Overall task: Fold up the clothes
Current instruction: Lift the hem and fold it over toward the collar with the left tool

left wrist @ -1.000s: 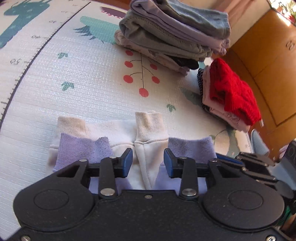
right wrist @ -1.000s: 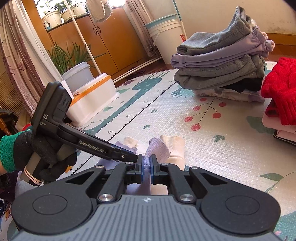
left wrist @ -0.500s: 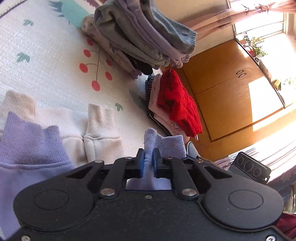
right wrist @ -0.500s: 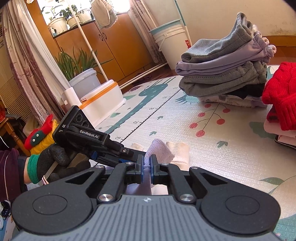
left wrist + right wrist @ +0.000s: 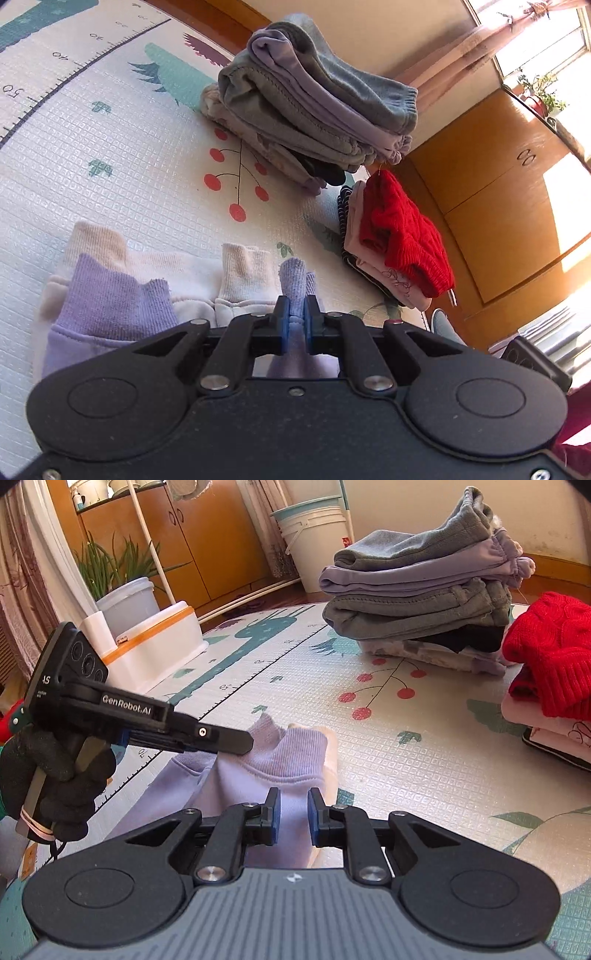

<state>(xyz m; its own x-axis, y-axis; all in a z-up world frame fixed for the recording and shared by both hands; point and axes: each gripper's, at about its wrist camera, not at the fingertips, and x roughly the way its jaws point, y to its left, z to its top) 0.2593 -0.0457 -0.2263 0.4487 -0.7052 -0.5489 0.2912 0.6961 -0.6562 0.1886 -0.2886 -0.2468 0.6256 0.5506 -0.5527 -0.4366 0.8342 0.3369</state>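
Note:
A lilac garment lies on the play mat over a cream garment. My left gripper is shut on one lilac ribbed cuff and holds it slightly raised. In the right wrist view the left gripper, held by a gloved hand, pinches the cuff's far left corner. My right gripper is open just above the lilac fabric, with nothing between its fingers. The second lilac cuff lies flat to the left.
A tall stack of folded grey and lilac clothes sits at the back of the mat. A red sweater tops a smaller pile on the right. Off the mat stand a white bucket, a white box with an orange lid and a plant tub.
The left gripper shut on the right-hand lilac cuff. The right gripper, which was shut on that cuff, has opened and let it go.

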